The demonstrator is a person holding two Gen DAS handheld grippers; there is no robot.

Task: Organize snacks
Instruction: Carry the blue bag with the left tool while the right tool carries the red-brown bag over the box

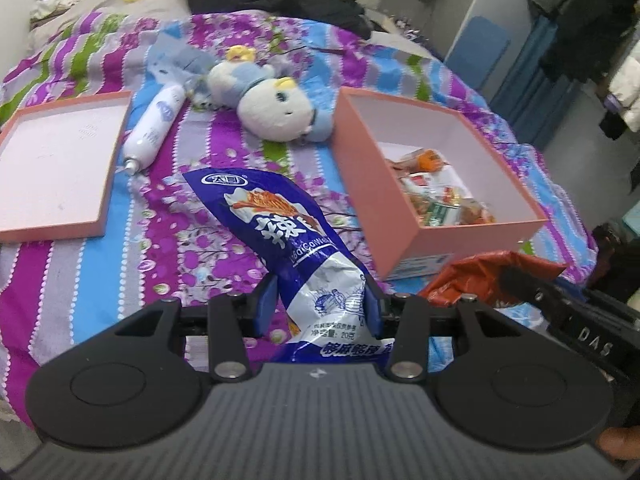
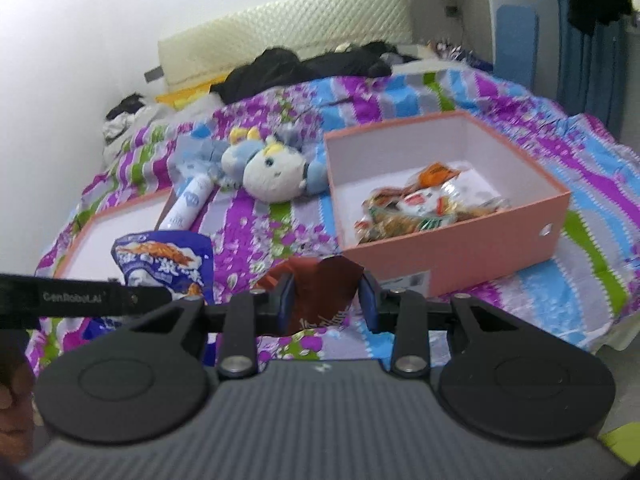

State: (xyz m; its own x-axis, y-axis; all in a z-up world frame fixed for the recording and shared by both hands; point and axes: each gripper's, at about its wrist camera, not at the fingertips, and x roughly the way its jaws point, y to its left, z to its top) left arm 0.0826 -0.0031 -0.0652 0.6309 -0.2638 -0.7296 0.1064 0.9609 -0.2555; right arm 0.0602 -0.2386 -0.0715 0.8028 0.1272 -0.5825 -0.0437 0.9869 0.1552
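Left gripper [image 1: 319, 304] grasps the blue packet [image 1: 296, 236]; right gripper [image 2: 325, 300] grasps the red packet [image 2: 320, 292]. Carry each over the pink box [image 2: 460, 244] wall, then release inside.

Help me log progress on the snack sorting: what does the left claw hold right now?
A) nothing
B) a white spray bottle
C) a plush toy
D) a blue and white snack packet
D: the left claw is shut on the blue and white snack packet, its fingers pinching the packet's lower end.

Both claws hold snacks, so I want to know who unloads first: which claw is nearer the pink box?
Right. The right claw sits just before the pink box; the left claw is farther left.
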